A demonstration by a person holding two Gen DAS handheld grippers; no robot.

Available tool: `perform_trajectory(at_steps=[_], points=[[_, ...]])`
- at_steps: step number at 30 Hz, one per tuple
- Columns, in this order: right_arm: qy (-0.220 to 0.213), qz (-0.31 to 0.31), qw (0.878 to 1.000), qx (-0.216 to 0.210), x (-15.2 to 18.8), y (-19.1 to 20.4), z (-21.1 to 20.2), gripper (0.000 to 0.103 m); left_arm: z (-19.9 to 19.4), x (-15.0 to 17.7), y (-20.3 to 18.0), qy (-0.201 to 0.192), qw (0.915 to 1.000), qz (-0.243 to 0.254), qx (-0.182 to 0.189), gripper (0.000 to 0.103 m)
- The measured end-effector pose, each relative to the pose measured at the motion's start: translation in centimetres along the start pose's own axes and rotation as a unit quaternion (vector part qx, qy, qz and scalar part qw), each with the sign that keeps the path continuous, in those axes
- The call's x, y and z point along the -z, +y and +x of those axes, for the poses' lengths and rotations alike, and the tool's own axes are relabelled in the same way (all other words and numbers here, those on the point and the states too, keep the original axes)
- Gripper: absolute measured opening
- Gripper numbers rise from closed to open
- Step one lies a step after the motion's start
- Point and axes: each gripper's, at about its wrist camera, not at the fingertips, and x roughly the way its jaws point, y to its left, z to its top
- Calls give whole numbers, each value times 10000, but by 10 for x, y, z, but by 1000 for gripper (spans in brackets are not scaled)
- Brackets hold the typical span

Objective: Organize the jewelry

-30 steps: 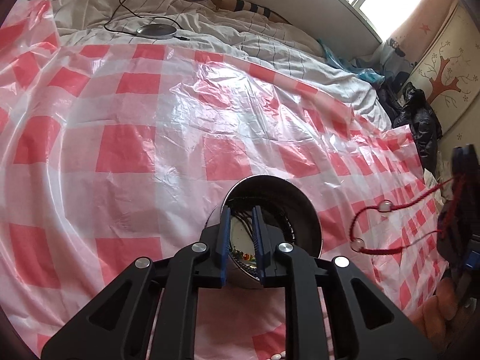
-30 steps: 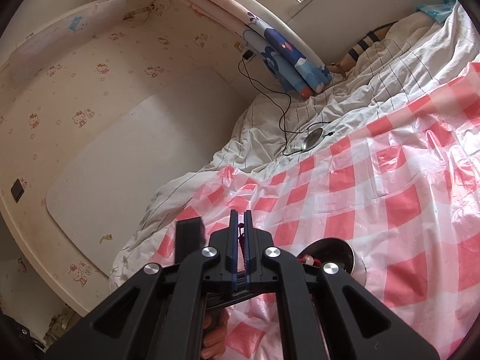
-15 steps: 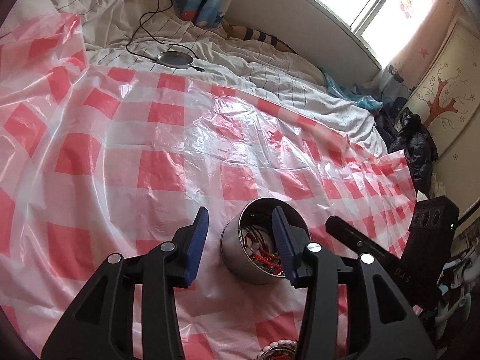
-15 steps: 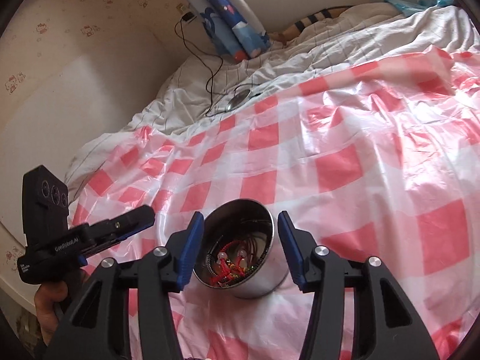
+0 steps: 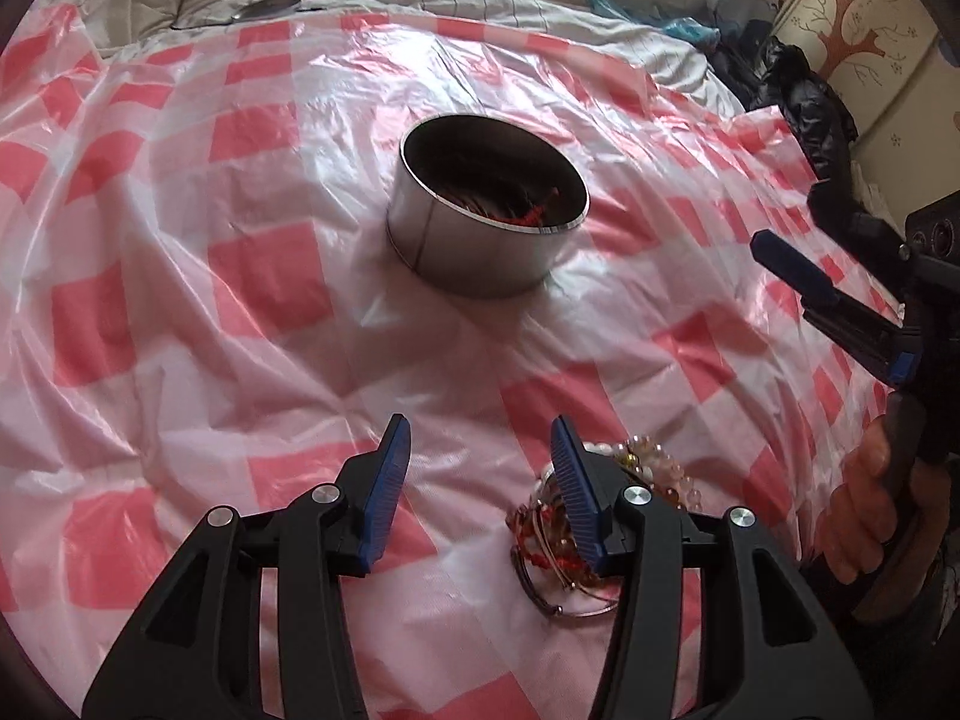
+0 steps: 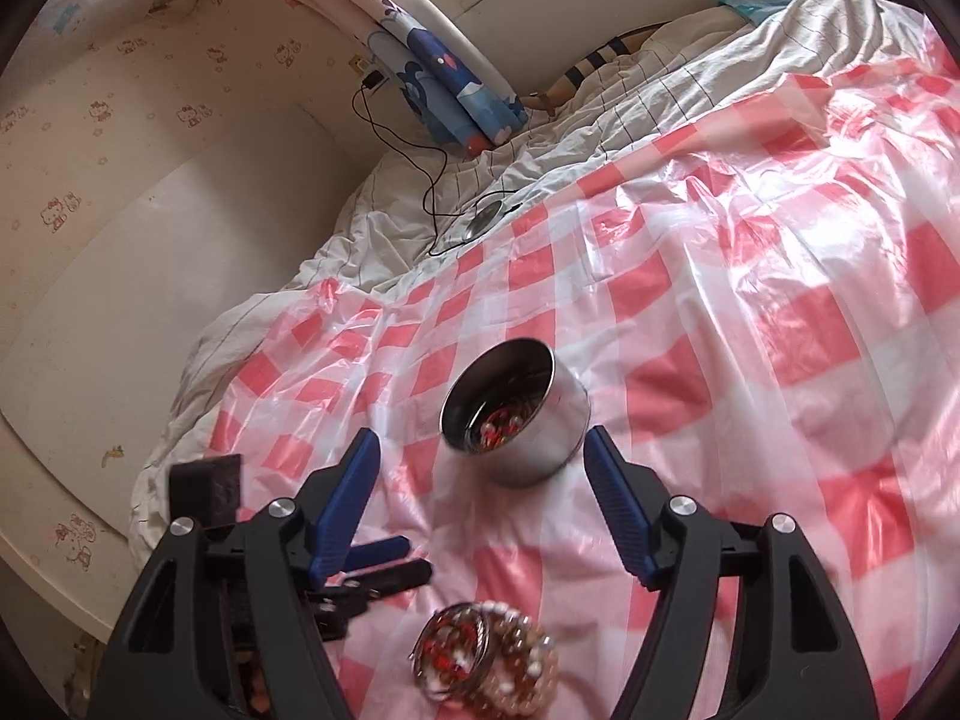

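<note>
Resting on checked sheet (image 5: 252, 276), steel tin (image 5: 480, 240), bracelet pile (image 6: 486, 660) nearby

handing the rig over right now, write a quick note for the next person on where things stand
Left claw: open, empty, jaws just opened, beside the bracelet pile.
Right claw: open, empty, jaws just opened, pointing at the metal tin.
Things: the tin stands upright on the checked plastic sheet, with red cord and beaded pieces inside. The pile lies loose on the sheet, nearer the claws.
Done: some jewelry is in the tin.
Left: move the pile into the tin, probably piece by piece.
</note>
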Motion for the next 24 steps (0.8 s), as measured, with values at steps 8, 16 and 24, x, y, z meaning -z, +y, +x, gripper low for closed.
perform_trajectory(at_steps=[8, 16, 24], points=[[52, 484, 9987, -147, 17, -14, -12, 71, 15, 13, -10, 111, 9998, 147, 34, 32], [81, 822, 9961, -299, 16, -26, -9, 73, 5, 9, -17, 5, 9993, 363, 101, 0], [157, 803, 9961, -337, 16, -25, -6, 74, -9, 2, -8, -141, 9994, 153, 266, 0]])
